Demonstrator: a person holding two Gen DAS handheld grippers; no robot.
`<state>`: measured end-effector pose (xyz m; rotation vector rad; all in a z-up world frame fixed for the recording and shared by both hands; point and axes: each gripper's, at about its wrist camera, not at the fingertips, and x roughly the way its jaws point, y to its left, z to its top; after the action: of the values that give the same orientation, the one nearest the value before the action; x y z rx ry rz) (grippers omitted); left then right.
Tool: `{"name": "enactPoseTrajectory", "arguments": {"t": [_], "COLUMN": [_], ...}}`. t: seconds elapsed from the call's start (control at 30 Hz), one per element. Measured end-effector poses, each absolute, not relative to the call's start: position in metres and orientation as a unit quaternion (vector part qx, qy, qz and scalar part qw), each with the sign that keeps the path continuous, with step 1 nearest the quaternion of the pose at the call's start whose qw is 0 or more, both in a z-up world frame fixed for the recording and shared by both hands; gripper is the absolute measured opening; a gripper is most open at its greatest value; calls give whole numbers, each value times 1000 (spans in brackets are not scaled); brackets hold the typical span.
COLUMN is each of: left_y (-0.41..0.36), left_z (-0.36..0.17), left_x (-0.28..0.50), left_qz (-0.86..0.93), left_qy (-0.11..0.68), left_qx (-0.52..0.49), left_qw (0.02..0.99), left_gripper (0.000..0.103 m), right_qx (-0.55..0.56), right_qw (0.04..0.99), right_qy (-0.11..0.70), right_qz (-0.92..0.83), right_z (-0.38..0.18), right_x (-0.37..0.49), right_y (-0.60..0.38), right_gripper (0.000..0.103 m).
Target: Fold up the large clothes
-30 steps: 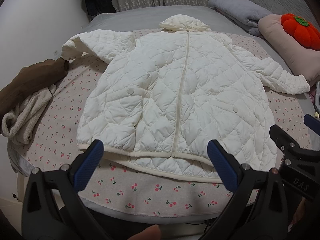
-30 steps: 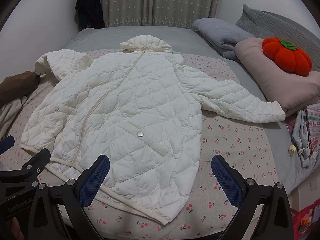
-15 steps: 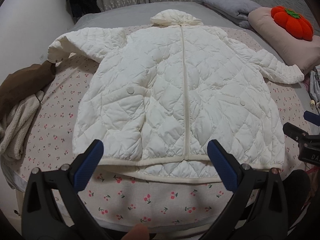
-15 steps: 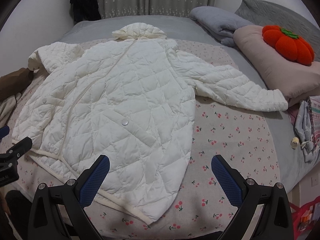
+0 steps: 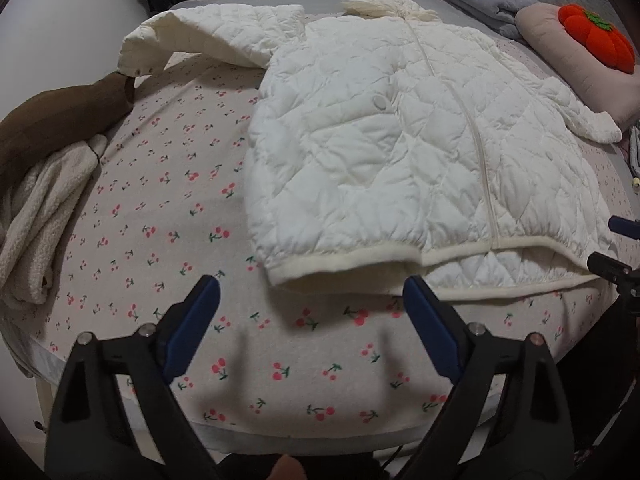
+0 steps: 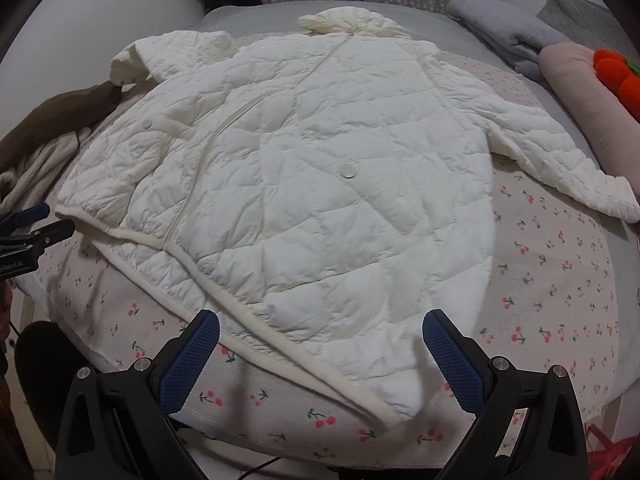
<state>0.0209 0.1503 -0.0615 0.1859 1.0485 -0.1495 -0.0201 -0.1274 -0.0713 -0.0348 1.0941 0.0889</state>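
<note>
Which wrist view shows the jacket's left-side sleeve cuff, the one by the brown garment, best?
The left wrist view: the cuff is sharp, its snaps visible, next to the brown garment. The right wrist view shows the same cuff smaller, near the frame's edge, without that detail.

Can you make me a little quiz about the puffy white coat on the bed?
1. True or false: the white quilted coat lies zipped up, front side up, on the cherry-print sheet.
2. Which toy sits on the pink pillow? A) a teddy bear B) an orange pumpkin plush C) a blue ball
3. Fill in: both the left gripper and the right gripper are ____ and hold nothing.

Key: 1 true; 2 B; 3 open.
</note>
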Motion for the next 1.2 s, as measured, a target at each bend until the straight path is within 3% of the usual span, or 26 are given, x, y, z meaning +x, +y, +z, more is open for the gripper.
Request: {"name": "enactPoseTrajectory", "arguments": {"t": [0.27, 0.37, 0.57, 0.63, 0.67, 0.7, 0.73, 0.77, 0.87, 0.93, 1.2], "left_y": [164, 176, 188, 182, 180, 178, 177, 175, 165, 158, 128], "left_z": [-80, -85, -91, -94, -96, -96, -97, -97, -96, -93, -84], "left_x": [26, 40, 52, 50, 49, 48, 47, 45, 34, 23, -37], "left_qz": [-47, -25, 2, -5, -10, -19, -28, -29, -44, -57, -115], "left_qy": [479, 495, 497, 503, 506, 508, 511, 513, 517, 516, 529], "left_qx": [115, 92, 81, 94, 95, 90, 79, 74, 72, 73, 68], "left_qw": [869, 864, 864, 859, 857, 856, 855, 854, 852, 852, 838], "left_gripper": [93, 87, 60, 35, 28, 14, 9, 9, 7, 6, 6], "right_qx": [-88, -61, -63, -66, -62, -50, -37, -35, -58, -74, -97], "right_qw": [853, 859, 859, 852, 853, 854, 854, 851, 859, 866, 861], "right_qy": [515, 508, 499, 505, 505, 505, 508, 511, 495, 478, 467], "right_qz": [-3, -28, -102, -119, -121, -116, -112, -115, -115, -128, -174], "right_z": [-105, -99, -87, -90, -90, -91, -91, -92, -81, -69, -39], "right_x": [-13, -19, -40, -47, -51, -54, -56, -57, -62, -68, -91], "right_y": [-108, -132, -175, -187, -193, -199, -204, -208, -209, -211, -245], "right_gripper": [100, 96, 95, 93, 90, 79, 54, 39, 13, 9, 8]}}
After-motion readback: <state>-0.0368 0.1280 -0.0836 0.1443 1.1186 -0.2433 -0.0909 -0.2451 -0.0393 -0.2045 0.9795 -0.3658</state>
